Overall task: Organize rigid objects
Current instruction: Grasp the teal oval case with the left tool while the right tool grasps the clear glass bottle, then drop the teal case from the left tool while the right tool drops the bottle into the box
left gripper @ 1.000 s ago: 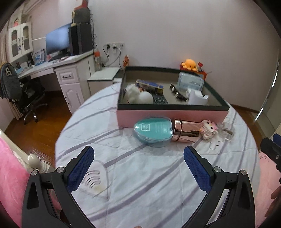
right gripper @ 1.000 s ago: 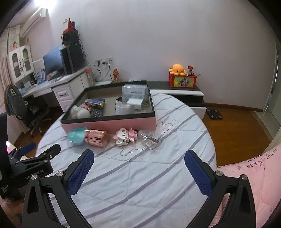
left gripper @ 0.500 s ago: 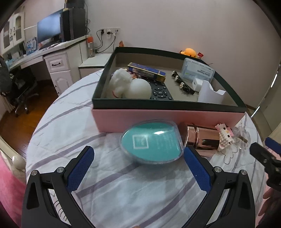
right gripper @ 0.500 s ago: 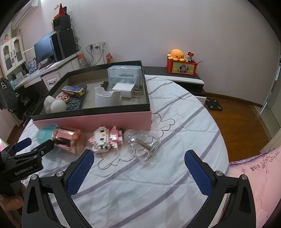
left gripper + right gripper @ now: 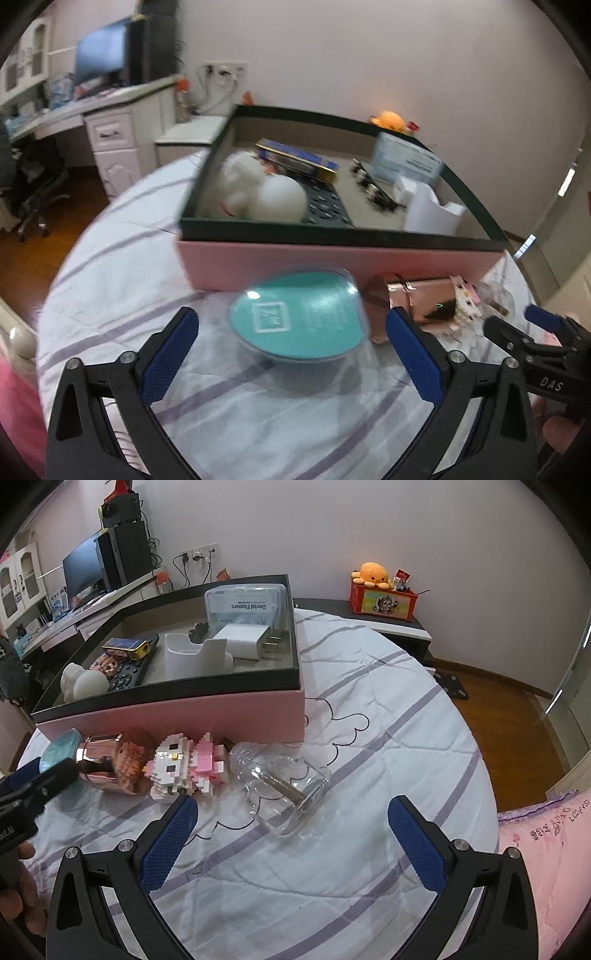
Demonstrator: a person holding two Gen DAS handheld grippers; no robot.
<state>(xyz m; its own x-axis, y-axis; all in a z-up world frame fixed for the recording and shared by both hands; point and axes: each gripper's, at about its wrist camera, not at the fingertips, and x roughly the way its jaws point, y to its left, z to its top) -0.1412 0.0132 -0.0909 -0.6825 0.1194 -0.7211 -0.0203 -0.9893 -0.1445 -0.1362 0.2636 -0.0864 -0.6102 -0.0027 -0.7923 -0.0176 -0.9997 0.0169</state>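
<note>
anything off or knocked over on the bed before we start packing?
Yes. The clear glass jar lies on its side, as does the rose-gold bottle. They sit in a row with the teal case and the block figure outside the pink box. No spill or damage shows.

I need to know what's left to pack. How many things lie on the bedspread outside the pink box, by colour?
Teal case: 1
Rose-gold cylinder: 1
Pink-and-white block figure: 1
Clear bottle: 1
Total: 4
</note>
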